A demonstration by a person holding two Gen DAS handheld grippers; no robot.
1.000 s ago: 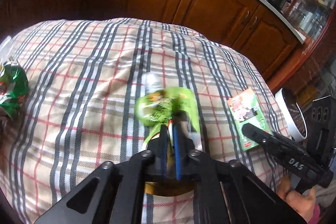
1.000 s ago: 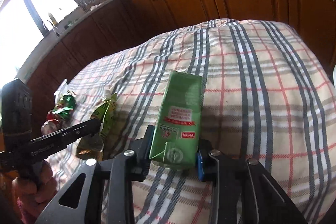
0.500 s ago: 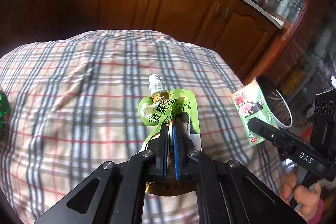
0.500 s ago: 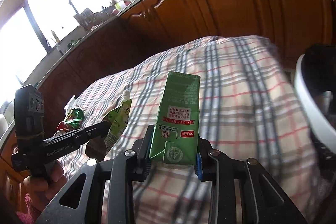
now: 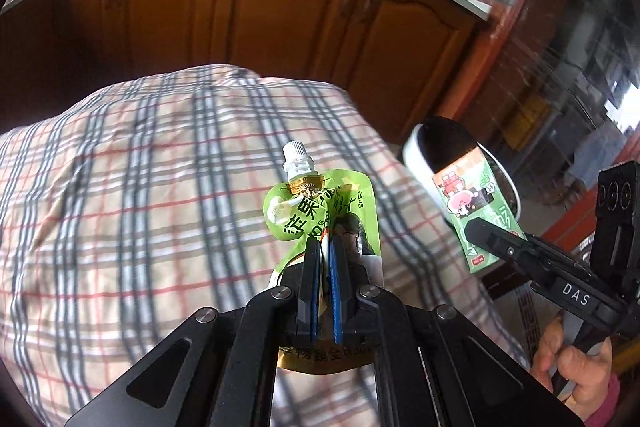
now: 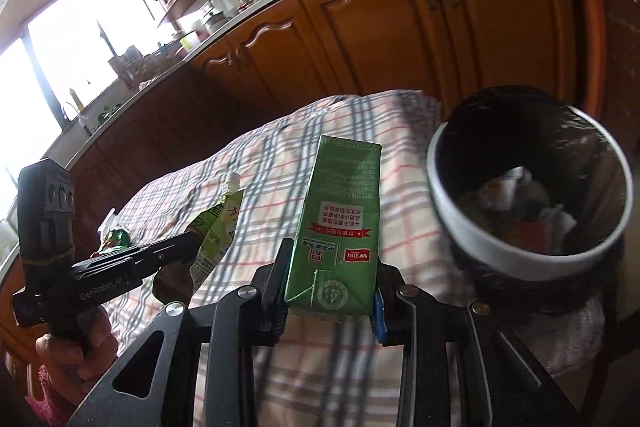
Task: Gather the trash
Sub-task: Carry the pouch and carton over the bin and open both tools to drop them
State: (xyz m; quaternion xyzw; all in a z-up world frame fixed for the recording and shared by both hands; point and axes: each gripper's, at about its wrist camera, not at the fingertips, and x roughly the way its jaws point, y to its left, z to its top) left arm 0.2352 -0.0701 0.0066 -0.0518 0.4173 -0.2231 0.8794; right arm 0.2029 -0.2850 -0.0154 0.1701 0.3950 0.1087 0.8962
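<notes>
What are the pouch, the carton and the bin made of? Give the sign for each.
Pouch: likely flexible plastic film, glossy; it creases, with a ribbed white plastic cap.
Carton: looks like coated paperboard; sharp folds, printed faces.
Bin: smooth white rim, probably plastic, lined with a shiny black bag.

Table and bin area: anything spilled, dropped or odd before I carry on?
Nothing spilled. The left gripper pinches the green drink pouch, cap on; the right gripper holds the green carton near the lined trash bin. One green wrapper remains on the plaid tablecloth.
</notes>
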